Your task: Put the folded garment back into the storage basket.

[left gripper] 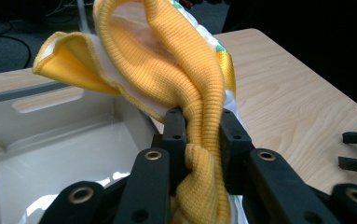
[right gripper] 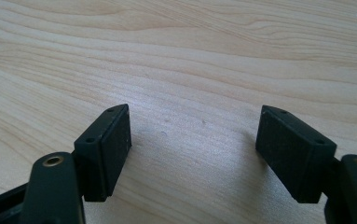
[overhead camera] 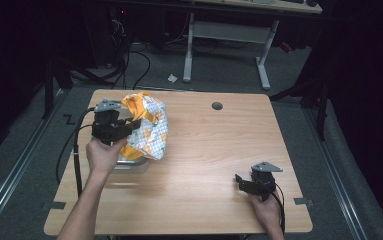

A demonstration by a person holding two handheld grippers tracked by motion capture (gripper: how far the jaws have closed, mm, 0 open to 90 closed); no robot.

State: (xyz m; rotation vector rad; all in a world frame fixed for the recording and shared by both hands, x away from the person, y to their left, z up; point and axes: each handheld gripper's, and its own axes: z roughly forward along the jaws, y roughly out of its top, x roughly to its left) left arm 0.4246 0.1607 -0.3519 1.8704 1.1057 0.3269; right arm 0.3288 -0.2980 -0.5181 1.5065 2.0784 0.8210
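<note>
My left gripper (left gripper: 198, 140) pinches garment (overhead camera: 146, 127) by yellow ribbed hem above bin (left gripper: 50, 140); right gripper (right gripper: 195, 149) wide, idle (empty). Risk: hem slips, thin grip.

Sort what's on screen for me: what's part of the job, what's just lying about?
In the job:
- left gripper, shut on the yellow garment
- white bin under the garment
- right gripper, open, resting over bare table

Lying about:
- scrap of paper on the floor
- desk behind

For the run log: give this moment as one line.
left gripper: shut on yellow garment | above white bin | right gripper: open, idle near table
</note>
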